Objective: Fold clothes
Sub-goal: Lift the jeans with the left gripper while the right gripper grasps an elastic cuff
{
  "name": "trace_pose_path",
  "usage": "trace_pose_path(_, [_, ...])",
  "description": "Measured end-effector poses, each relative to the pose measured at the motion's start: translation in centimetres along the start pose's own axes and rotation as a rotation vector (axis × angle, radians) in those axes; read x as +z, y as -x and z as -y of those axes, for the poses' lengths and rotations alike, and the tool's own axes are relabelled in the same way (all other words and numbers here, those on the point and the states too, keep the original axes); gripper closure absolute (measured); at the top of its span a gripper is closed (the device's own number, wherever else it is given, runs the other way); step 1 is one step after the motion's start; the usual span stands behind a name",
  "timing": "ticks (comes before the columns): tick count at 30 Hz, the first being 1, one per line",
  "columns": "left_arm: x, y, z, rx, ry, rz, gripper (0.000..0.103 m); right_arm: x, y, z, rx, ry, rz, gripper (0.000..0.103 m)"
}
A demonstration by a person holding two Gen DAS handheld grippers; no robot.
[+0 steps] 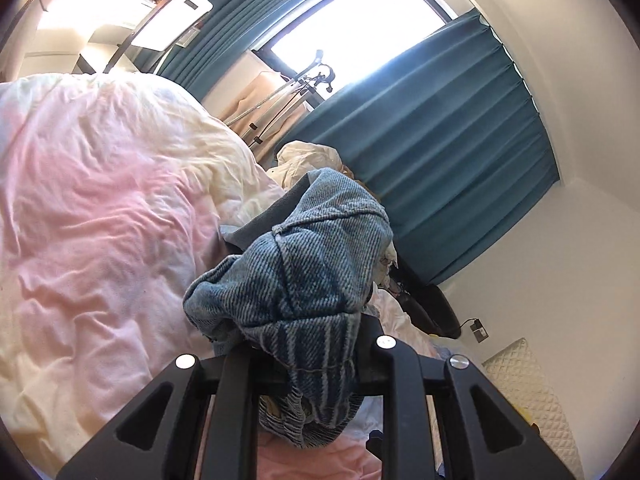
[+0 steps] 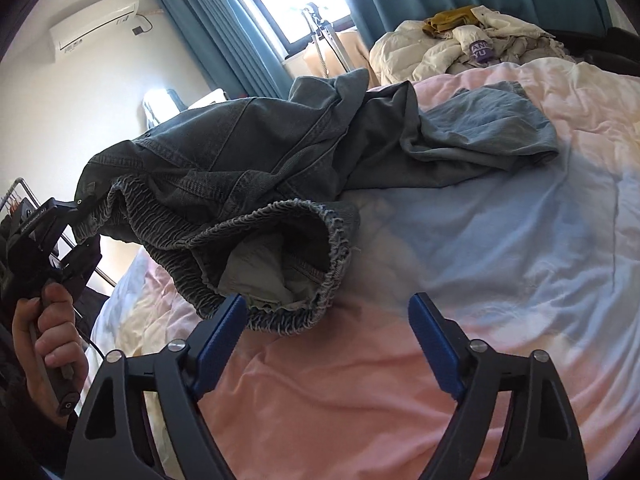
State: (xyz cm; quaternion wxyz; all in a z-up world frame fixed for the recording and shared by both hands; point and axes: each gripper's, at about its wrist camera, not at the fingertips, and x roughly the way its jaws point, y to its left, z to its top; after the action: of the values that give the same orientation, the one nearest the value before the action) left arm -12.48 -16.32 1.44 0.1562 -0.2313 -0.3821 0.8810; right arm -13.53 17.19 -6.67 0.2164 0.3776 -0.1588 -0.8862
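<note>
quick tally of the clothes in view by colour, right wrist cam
Blue denim: 1, the jeans, waistband held up by the left gripper, legs trailing on the bed.
Cream: 1, the puffy jacket in the far pile.
Mustard: 1, the mustard garment on that pile.
Total: 3. The pile may hide more.

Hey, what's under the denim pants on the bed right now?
Under the denim pants lies the pink, blue and cream duvet. The legs rest on it; the waistband end hangs lifted from the left gripper. Whatever lies beneath the legs is covered.
</note>
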Motion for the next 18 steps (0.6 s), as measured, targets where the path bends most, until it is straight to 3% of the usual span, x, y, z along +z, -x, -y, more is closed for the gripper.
trace_pose_path(3, [0.8,-1.0,-1.5,-0.002,0.031,0.006,0.084,0.0,-2.0,-0.7,-0.030,0.018,-0.004,0.033])
trace_pose_path(4, [1.2,-1.3,-2.0,-0.002,0.045,0.009,0.084,0.0,-2.7,-0.9,-0.036,0.019,-0.007,0.043])
trace_pose_path(8, [2.8,-2.7,-4.0,-0.005,0.096,0.018,0.084,-0.4,-4.4,-1.0,-0.022,0.005,0.011,0.059])
trace_pose_path(9, [3.1,-2.9,-4.4,-0.006,0.098,0.019,0.084,-0.5,-4.5,-1.2,-0.013,0.005,0.020,0.065])
trace_pose_path(10, [3.3,-3.1,-4.6,-0.008,0.091,0.022,0.084,-0.5,-4.6,-1.6,0.003,0.007,0.026,0.076])
trace_pose_path(13, [4.1,-3.5,-4.9,-0.012,0.054,0.032,0.084,-0.6,-4.4,-3.2,0.043,0.024,0.048,0.092])
trace_pose_path(18, [7.6,-2.9,-4.8,-0.008,0.023,0.015,0.084,-1.0,-3.7,-6.9,0.144,0.074,0.040,0.094])
